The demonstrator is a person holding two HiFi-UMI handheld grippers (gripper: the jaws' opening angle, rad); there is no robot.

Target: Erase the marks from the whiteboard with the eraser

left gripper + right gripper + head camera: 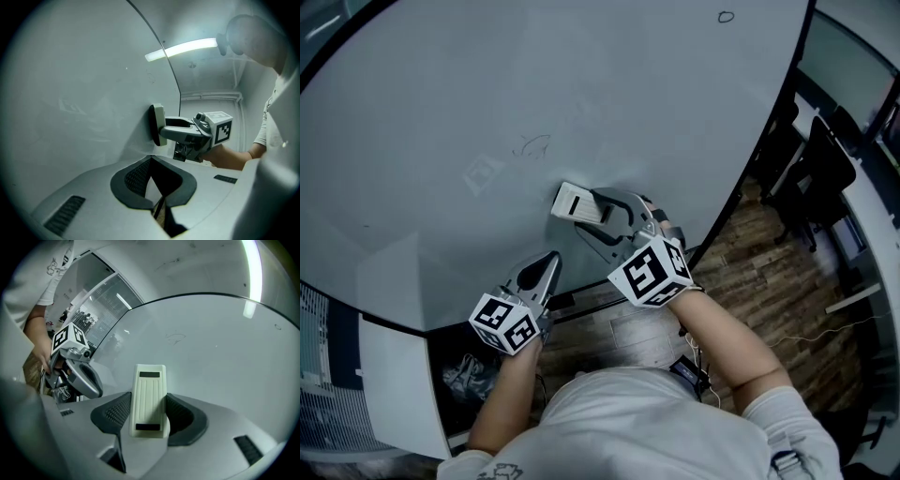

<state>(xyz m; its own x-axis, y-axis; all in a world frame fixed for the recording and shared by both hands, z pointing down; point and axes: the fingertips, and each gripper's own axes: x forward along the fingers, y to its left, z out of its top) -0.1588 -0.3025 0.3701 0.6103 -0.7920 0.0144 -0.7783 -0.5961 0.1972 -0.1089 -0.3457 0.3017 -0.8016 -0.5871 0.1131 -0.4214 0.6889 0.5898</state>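
At the middle of the head view, the right gripper [598, 214] is clamping its jaws on the pale eraser [578, 202], which is lying against the whiteboard [441, 84] at about 5 o'clock from a faint scribble [532, 145]; a small oval mark [726, 16] is sitting well apart at 1 o'clock, near the board's top edge. The left gripper [546, 265] is hanging at 7 o'clock from the eraser, near the board's lower edge, its jaws drawn together on nothing. Turning to the left gripper view, the left gripper [152, 180] is showing its dark pads [136, 180] closed down to a thin slit with nothing between them, while at 12 o'clock beyond them the right gripper [164, 129] is pressing the eraser [156, 124] flat against the whiteboard [84, 93]. Turning to the right gripper view, the right gripper [149, 416] is squeezing the ribbed eraser [149, 394] from both sides between its pads [112, 413], the eraser standing lengthwise toward 12 o'clock on the whiteboard [220, 366]. The scribble [176, 337] is showing at 1 o'clock from the eraser, the oval mark [277, 326] far off at 2 o'clock, and the left gripper [86, 380] is waiting at 9 o'clock.
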